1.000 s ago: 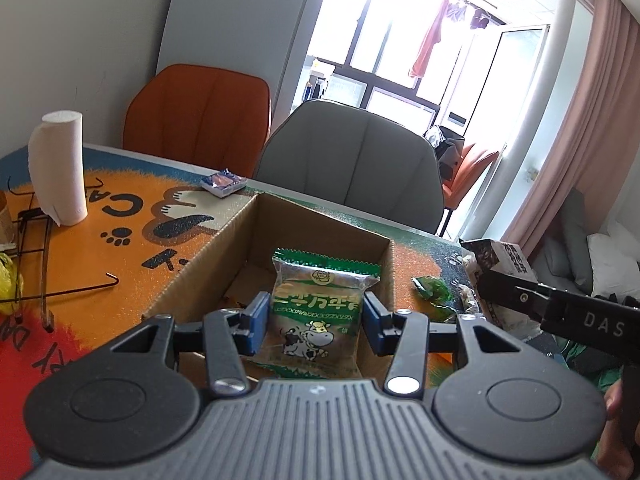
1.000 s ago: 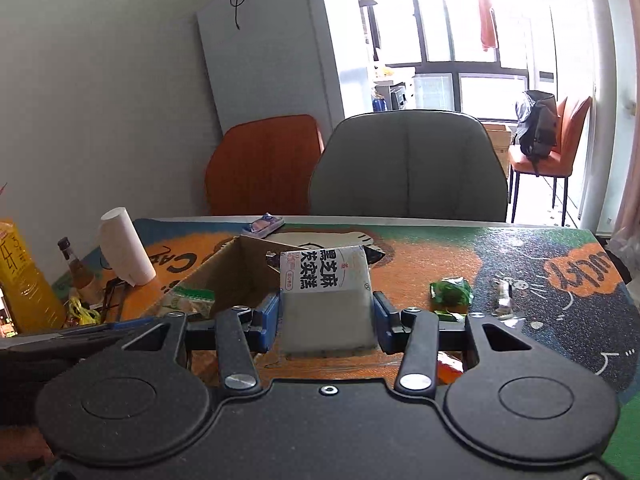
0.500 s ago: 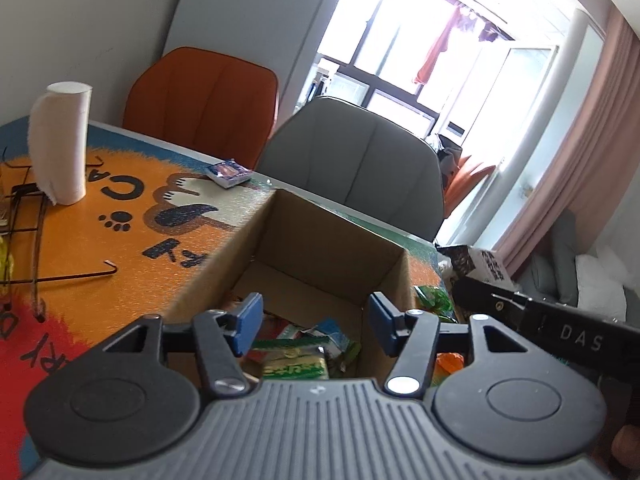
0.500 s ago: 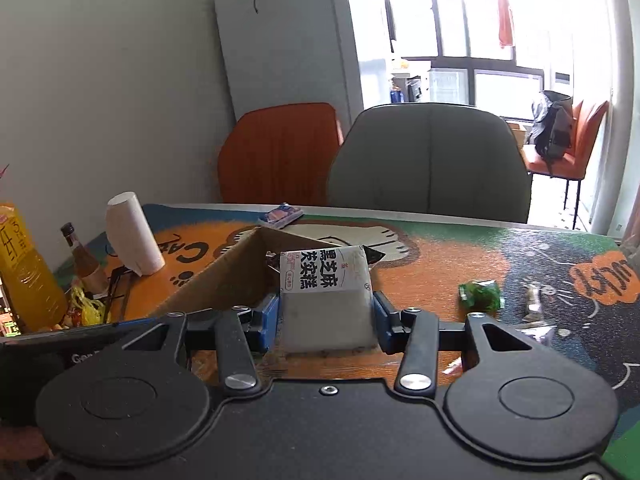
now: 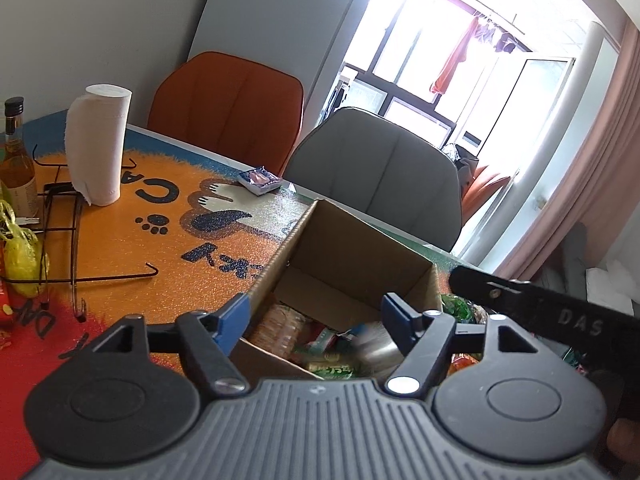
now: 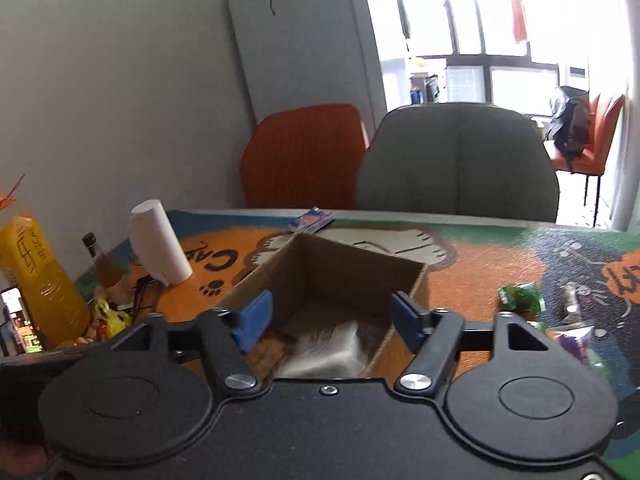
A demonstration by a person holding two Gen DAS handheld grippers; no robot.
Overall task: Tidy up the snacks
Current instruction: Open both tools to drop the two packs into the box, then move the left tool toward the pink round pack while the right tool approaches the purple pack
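An open cardboard box (image 5: 360, 248) stands on the table, with several snack packets in it. My left gripper (image 5: 316, 312) hovers over its near-left corner. Its jaws are opening and nothing is between them. The green packet (image 5: 332, 368) lies in the box below. My right gripper (image 6: 330, 316) hangs over the same box (image 6: 360, 268), jaws opening and holding nothing. Under it, a blurred grey-white packet (image 6: 328, 348) sits low inside the box. In the left wrist view the right tool's black body (image 5: 560, 312) crosses the box's right side.
A paper roll (image 5: 98, 144), a brown bottle (image 5: 16, 168), black wire hangers (image 5: 72, 240) and a yellow bottle (image 6: 40, 280) crowd the table's left. A blue packet (image 5: 260, 180) lies at the far edge and a green packet (image 6: 520, 298) lies right of the box. Orange and grey chairs stand behind.
The left gripper let go of the green packet, which dropped into the box. The right gripper released the grey-white packet, which is now down in the box. Both jaws widened.
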